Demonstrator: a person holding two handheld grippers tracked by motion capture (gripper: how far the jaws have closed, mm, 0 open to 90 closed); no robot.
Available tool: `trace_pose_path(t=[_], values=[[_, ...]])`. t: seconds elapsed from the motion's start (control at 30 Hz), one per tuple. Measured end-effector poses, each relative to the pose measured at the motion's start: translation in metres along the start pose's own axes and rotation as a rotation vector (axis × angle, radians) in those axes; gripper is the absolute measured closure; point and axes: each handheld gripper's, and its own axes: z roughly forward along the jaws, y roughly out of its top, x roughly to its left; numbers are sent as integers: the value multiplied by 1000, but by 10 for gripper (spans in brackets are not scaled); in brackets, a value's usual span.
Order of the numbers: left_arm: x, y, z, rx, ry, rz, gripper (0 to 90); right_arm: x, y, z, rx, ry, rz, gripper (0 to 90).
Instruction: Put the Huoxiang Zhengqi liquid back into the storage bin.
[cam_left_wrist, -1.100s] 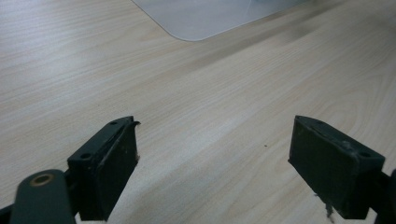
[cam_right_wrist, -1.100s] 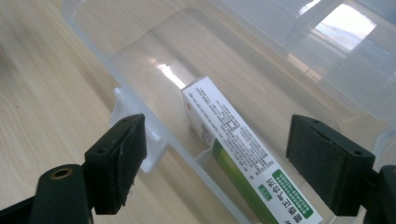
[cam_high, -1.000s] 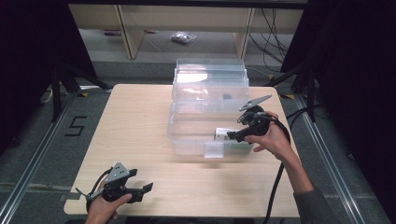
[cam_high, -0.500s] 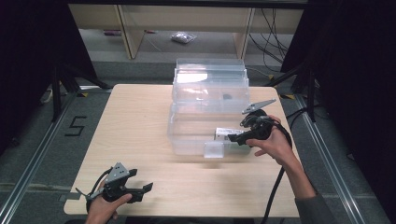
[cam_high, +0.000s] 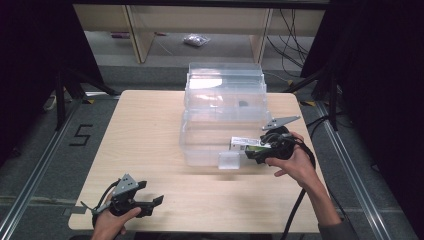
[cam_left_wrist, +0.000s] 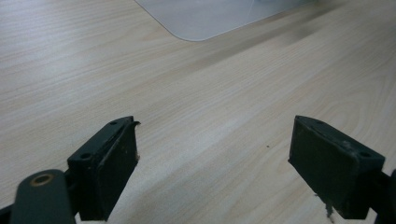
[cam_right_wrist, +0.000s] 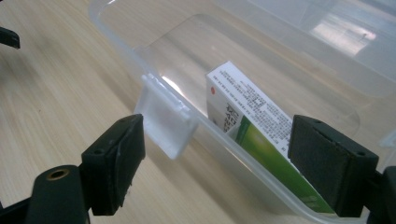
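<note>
The right tool hangs at the near right side of the clear plastic box, its jaws spread wide with nothing between them. The small carton, white with a green face, lies inside the box against the near wall, tilted and leaning on it, close to the box's near right corner. In the right gripper view the jaws straddle that wall: one stands outside, over the worktop, by the white latch tab, and the other sits over the green end of the carton.

To judge by this, the carton has just been set down in the box, or is about to be picked out. Either way, the tool should lift straight up and clear the rim before it moves sideways, so that the outer jaw does not catch the latch tab or drag the light box along the worktop. For a pick, both jaws need to be inside the wall, across the carton's narrow faces.

The hinged lid stands open at the far side of the box, out of the way. The left tool rests near the worktop's near left corner, jaws spread and empty, well apart from the box.
</note>
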Motion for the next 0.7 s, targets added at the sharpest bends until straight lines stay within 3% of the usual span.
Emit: trace_pose_path(t=[0.03,0.1,0.17,0.23,0.27,0.3,0.33,0.37,0.5,0.7], values=[[0,0,0,-1,0,-3,148,2,-1,-1,19,14,15,199],[0,0,0,1,0,-3,148,2,-4,2,5,20,-8,200],[1,0,-1,5,0,8,148,6,-5,1,21,30,17,200],[1,0,0,6,-1,7,148,7,-8,3,8,19,7,201],[1,0,0,8,0,6,148,10,-9,3,2,22,36,201],[1,0,0,8,-1,7,148,8,-9,3,13,27,4,202],[0,0,0,1,-1,-2,148,9,-11,5,-19,25,8,203],[0,0,0,2,-2,-2,148,9,-11,2,11,23,1,202],[0,0,1,2,-2,-1,148,12,-16,3,-8,16,19,199],[0,0,0,3,-1,-1,148,16,-22,3,6,25,55,189]])
